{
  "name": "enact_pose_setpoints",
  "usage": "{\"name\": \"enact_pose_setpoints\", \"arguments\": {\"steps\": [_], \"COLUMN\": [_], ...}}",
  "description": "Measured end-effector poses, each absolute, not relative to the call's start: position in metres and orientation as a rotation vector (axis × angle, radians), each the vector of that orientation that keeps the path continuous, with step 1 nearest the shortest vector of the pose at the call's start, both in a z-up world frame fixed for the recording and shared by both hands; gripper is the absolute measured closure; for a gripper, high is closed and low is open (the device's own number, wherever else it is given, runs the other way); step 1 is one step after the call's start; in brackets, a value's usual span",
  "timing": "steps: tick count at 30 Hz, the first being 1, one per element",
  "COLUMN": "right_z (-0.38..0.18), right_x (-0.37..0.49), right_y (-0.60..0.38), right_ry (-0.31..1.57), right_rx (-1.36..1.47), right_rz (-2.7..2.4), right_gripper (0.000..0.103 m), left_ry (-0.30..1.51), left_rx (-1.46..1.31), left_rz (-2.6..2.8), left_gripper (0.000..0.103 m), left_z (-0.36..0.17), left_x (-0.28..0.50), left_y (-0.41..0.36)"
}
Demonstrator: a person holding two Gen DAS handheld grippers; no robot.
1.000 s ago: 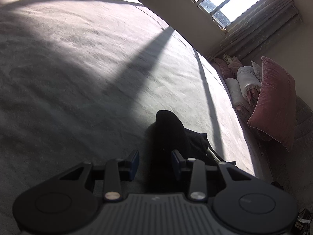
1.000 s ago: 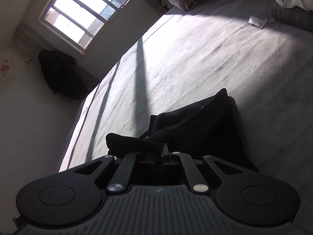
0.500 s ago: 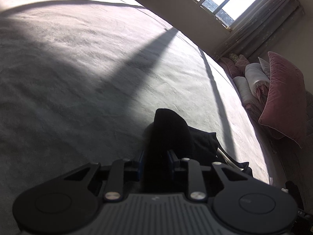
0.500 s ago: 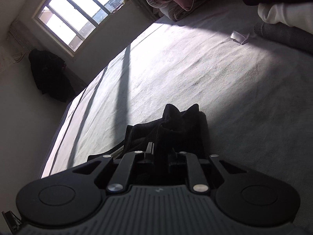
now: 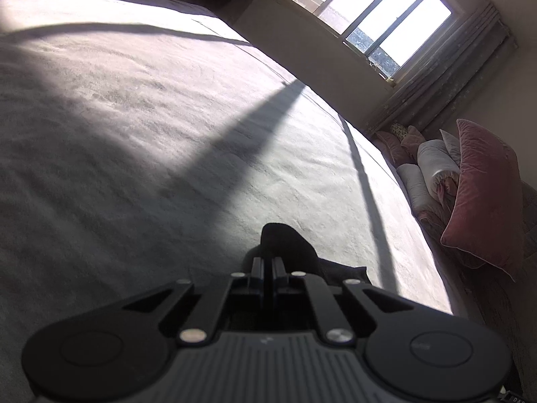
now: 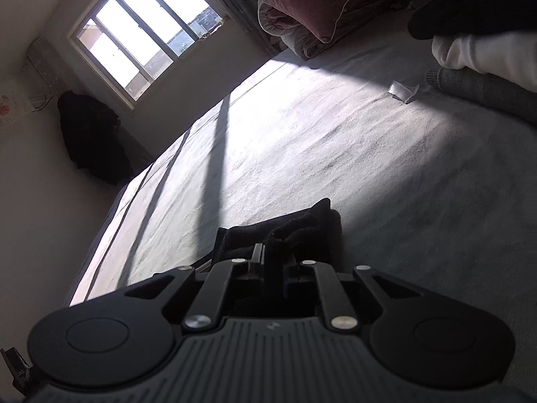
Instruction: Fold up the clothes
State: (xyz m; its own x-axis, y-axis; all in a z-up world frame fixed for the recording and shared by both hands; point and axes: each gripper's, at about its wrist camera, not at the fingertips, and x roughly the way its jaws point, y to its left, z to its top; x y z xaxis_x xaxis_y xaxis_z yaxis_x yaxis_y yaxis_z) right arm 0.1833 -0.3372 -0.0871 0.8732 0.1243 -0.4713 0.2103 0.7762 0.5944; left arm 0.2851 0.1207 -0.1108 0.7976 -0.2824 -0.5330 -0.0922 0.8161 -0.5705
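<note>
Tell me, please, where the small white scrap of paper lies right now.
In the right wrist view, the white paper scrap lies on the grey bed cover at upper right, just left of the grey rolled garment and below the white garment.

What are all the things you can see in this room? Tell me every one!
black garment: one, black, bunched on the bed in front of both grippers
bed: one, pale grey cover, fills most of both views
window: one, bright, on the far wall
pink pillow: one, dusty pink, upright at the bed's edge
rolled bedding: one pile, white and pink, beside the pillow
clothes pile: one, white, grey and black, far corner of the bed
paper scrap: one, white, near that pile
dark clothing: one heap, black, against the wall
left hand-held gripper: black, shut on the garment
right hand-held gripper: black, jaws closing on the garment
</note>
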Motion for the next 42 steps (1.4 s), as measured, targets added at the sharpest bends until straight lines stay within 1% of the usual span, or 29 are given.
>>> {"name": "enact_pose_setpoints", "arguments": {"steps": [2, 4, 5, 6, 7, 8, 9, 10, 12, 17, 22, 26, 27, 28, 29, 32, 33, 34, 39, 42], "right_z": [-0.089, -0.099, -0.102, -0.104, -0.106, -0.109, -0.104, -0.100, -0.090, -0.075, -0.081, -0.094, -0.100, -0.105, -0.111, -0.104, -0.100, -0.097, -0.093, -0.100], "right_x": [0.180, 0.183, 0.183, 0.183, 0.182, 0.182, 0.181, 0.180, 0.177, 0.179, 0.192, 0.199, 0.201, 0.204, 0.206, 0.199, 0.196, 0.193, 0.175, 0.164], "right_y": [-0.331, -0.325, -0.325, -0.325, -0.324, -0.324, -0.326, -0.327, -0.331, -0.332, -0.306, -0.292, -0.292, -0.291, -0.291, -0.292, -0.292, -0.292, -0.284, -0.280], "right_ry": [0.541, 0.614, 0.621, 0.628, 0.634, 0.640, 0.642, 0.643, 0.624, 0.565, 0.581, 0.626, 0.646, 0.665, 0.684, 0.673, 0.666, 0.661, 0.671, 0.705], "right_rx": [0.618, 0.548, 0.535, 0.522, 0.510, 0.497, 0.498, 0.500, 0.498, 0.432, 0.335, 0.215, 0.189, 0.162, 0.135, 0.152, 0.160, 0.171, 0.171, 0.129], "right_rz": [-0.056, -0.063, -0.057, -0.050, -0.043, -0.037, -0.019, -0.001, -0.003, -0.024, 0.044, 0.059, 0.053, 0.047, 0.041, 0.044, 0.051, 0.060, 0.098, 0.108], "right_gripper": [0.091, 0.091, 0.091, 0.092, 0.088, 0.083, 0.073, 0.059, 0.046, 0.046, 0.047, 0.048, 0.056, 0.060, 0.060, 0.059, 0.056, 0.055, 0.053, 0.053], "left_ry": [0.678, 0.706, 0.706, 0.710, 0.717, 0.719, 0.715, 0.704, 0.669, 0.613, 0.680, 0.708, 0.706, 0.707, 0.712, 0.689, 0.676, 0.663, 0.722, 0.718], "left_rx": [-0.584, -0.543, -0.533, -0.530, -0.535, -0.537, -0.536, -0.536, -0.538, -0.479, -0.352, -0.249, -0.246, -0.254, -0.267, -0.302, -0.306, -0.309, -0.250, -0.281], "left_rz": [-0.097, -0.089, -0.091, -0.094, -0.096, -0.096, -0.095, -0.100, -0.127, -0.267, -0.360, -0.358, -0.365, -0.370, -0.371, -0.402, -0.419, -0.435, -0.417, -0.396], "left_gripper": [0.099, 0.098, 0.095, 0.094, 0.092, 0.087, 0.084, 0.084, 0.084, 0.084, 0.086, 0.085, 0.085, 0.085, 0.085, 0.085, 0.085, 0.085, 0.086, 0.086], "left_z": [-0.115, -0.120, -0.119, -0.117, -0.114, -0.110, -0.105, -0.100, -0.090, -0.078, -0.095, -0.112, -0.114, -0.113, -0.111, -0.099, -0.096, -0.093, -0.108, -0.106], "left_x": [0.289, 0.292, 0.292, 0.291, 0.290, 0.287, 0.283, 0.279, 0.269, 0.253, 0.253, 0.249, 0.248, 0.247, 0.246, 0.238, 0.234, 0.231, 0.223, 0.212], "left_y": [0.118, 0.115, 0.114, 0.115, 0.117, 0.119, 0.122, 0.124, 0.127, 0.117, 0.097, 0.099, 0.102, 0.105, 0.107, 0.111, 0.111, 0.110, 0.102, 0.104]}}
